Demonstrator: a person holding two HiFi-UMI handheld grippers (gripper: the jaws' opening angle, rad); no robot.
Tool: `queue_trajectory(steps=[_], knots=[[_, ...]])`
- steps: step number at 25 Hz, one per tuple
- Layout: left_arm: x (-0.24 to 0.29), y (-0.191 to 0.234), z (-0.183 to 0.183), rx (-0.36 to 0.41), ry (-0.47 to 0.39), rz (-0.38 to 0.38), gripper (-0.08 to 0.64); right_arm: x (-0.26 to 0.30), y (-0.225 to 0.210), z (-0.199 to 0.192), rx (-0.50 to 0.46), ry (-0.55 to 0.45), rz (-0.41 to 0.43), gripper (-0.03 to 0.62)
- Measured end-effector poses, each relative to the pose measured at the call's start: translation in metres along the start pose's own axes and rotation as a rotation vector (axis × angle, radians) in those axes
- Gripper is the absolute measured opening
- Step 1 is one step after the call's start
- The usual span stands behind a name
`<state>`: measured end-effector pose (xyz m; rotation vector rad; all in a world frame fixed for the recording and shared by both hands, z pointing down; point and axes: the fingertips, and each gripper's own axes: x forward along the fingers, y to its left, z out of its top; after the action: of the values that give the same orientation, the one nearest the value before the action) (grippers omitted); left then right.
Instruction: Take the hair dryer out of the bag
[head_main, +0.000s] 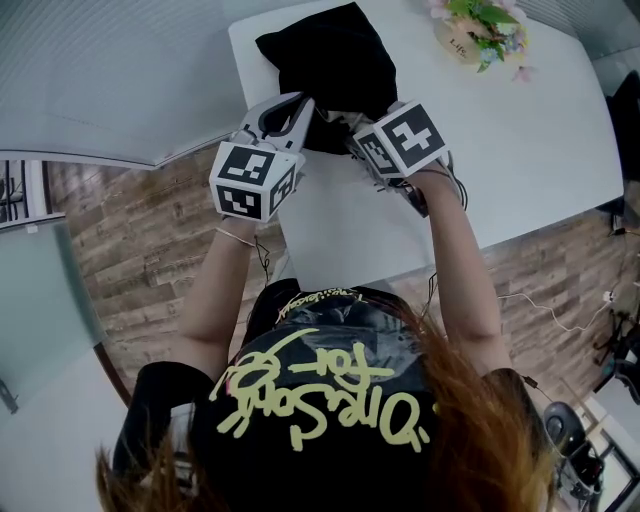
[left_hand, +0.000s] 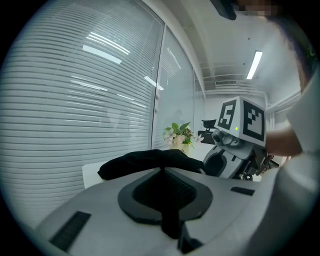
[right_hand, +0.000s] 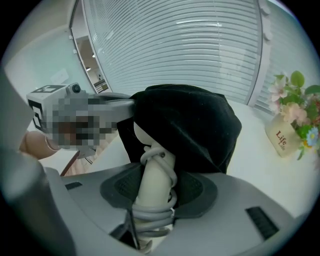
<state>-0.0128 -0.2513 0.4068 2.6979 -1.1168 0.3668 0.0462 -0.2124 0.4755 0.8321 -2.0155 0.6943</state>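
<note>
Left gripper (left_hand: 161, 172), fingers shut, pinches soft black bag (head_main: 335, 55); right gripper (right_hand: 159, 176) clamps cream, cord-wound hair dryer (right_hand: 151, 189).

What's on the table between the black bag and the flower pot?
Nothing: the white table is bare between the black bag and the flower pot, seen in the head view.

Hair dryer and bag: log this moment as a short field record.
bag: black cloth, on the white table
hair dryer: cream handle out of the bag mouth, grey cord wound round it; head hidden inside
left gripper: shut on the bag's edge
right gripper: shut on the hair dryer's handle
</note>
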Motion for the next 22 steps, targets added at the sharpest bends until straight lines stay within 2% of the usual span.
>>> queue_trajectory(steps=[15, 22], knots=[[-0.001, -0.017, -0.009, 0.000, 0.030, 0.061, 0.015, -0.017, 0.004, -0.040, -0.084, 0.027, 0.032, 0.189], [-0.011, -0.017, -0.005, 0.004, 0.025, 0.101, 0.012, -0.023, 0.026, -0.055, -0.156, 0.037, 0.063, 0.189]])
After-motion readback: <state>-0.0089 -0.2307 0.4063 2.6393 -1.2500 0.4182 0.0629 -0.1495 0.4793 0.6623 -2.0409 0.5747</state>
